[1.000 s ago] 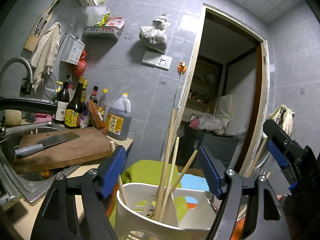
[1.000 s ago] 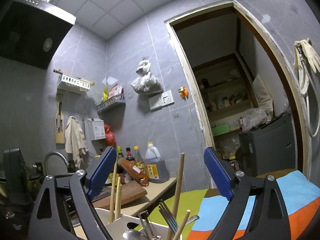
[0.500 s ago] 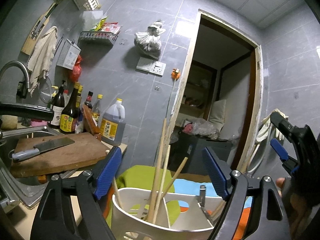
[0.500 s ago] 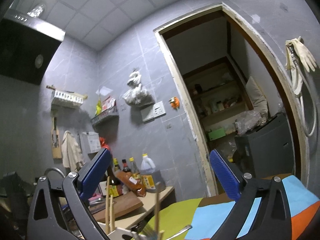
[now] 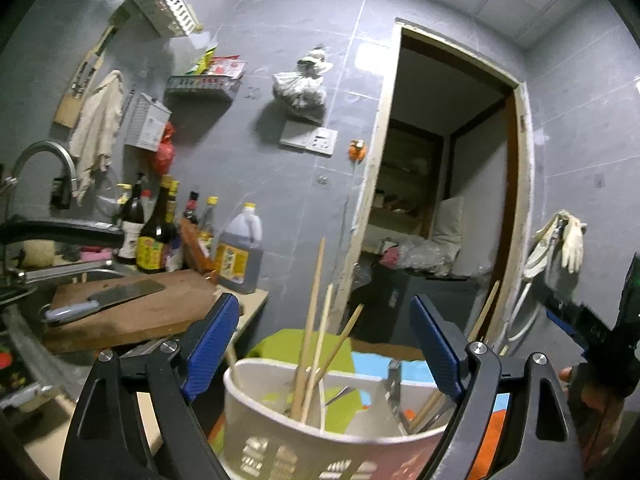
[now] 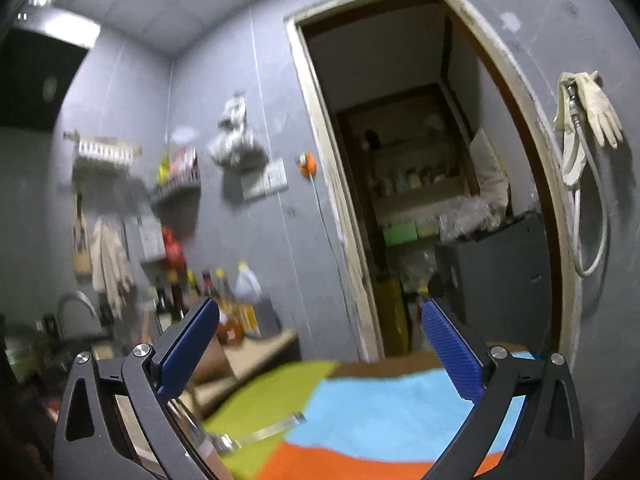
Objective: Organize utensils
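Observation:
A white slotted utensil caddy (image 5: 280,432) stands on a multicoloured cloth (image 6: 380,408), low between the jaws of my left gripper (image 5: 324,344). Those jaws are opening; the caddy sits between the blue pads, and I see no pad pressing on it. Wooden chopsticks (image 5: 314,320) lean in its left compartment, and a metal utensil (image 5: 394,384) and more sticks stand in its right one. My right gripper (image 6: 320,356) is open with nothing between its fingers; part of it shows at the left wrist view's right edge (image 5: 580,320). A metal utensil (image 6: 264,434) lies blurred on the cloth.
To the left, a wooden cutting board (image 5: 132,320) carrying a cleaver (image 5: 108,300) bridges the sink, below a curved faucet (image 5: 40,156). Sauce bottles (image 5: 156,236) and an oil jug (image 5: 240,256) line the wall. A doorway (image 5: 440,200) opens ahead; gloves (image 5: 568,240) hang beside it.
Both grippers' jaws have spread wider. The right wrist view has swung to the right, and the caddy with its chopsticks has dropped out of it. The left view shifted slightly.

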Demonstrator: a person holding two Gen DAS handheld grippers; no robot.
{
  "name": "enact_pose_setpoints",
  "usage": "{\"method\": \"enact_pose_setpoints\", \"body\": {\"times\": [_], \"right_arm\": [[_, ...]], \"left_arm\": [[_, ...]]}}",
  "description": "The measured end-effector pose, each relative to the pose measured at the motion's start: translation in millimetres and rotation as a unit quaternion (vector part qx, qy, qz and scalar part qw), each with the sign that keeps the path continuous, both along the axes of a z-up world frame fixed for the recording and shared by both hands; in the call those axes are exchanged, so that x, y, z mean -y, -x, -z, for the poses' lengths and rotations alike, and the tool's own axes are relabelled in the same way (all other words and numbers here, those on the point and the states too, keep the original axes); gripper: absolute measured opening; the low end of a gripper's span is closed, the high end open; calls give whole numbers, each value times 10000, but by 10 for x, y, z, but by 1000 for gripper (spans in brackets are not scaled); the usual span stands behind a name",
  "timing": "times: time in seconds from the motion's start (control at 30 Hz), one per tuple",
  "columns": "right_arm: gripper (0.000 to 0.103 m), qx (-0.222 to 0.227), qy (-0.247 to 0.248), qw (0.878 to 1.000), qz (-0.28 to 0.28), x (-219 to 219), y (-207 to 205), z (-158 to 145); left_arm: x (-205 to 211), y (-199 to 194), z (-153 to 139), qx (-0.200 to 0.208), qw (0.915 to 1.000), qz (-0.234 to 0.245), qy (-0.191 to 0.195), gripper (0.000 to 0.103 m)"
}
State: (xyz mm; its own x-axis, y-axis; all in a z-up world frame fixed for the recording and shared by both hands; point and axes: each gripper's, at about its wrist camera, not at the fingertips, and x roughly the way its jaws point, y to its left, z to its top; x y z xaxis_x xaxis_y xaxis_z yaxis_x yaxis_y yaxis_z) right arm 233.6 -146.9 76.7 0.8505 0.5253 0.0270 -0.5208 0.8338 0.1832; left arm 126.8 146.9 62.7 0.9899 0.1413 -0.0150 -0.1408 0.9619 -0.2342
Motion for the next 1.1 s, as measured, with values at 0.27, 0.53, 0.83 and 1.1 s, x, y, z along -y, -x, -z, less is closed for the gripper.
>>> {"method": "enact_pose_setpoints", "body": {"times": [0.27, 0.53, 0.83, 1.1], "right_arm": [[103, -817, 601, 9943, -320, 57, -240, 380], [103, -1375, 797, 9850, -670, 37, -386, 628], [103, -1423, 812, 9850, -540, 36, -280, 656], [103, -991, 845, 9913, -217, 84, 183, 486]], "left_arm": [[-15, 92, 215, -496, 9980, -322, 225, 83], [-73, 42, 334, -779, 9956, -366, 361, 83], [-7, 43, 353, -788, 9965, -207, 197, 83], [91, 89, 300, -792, 9966, 155, 169, 83]]}}
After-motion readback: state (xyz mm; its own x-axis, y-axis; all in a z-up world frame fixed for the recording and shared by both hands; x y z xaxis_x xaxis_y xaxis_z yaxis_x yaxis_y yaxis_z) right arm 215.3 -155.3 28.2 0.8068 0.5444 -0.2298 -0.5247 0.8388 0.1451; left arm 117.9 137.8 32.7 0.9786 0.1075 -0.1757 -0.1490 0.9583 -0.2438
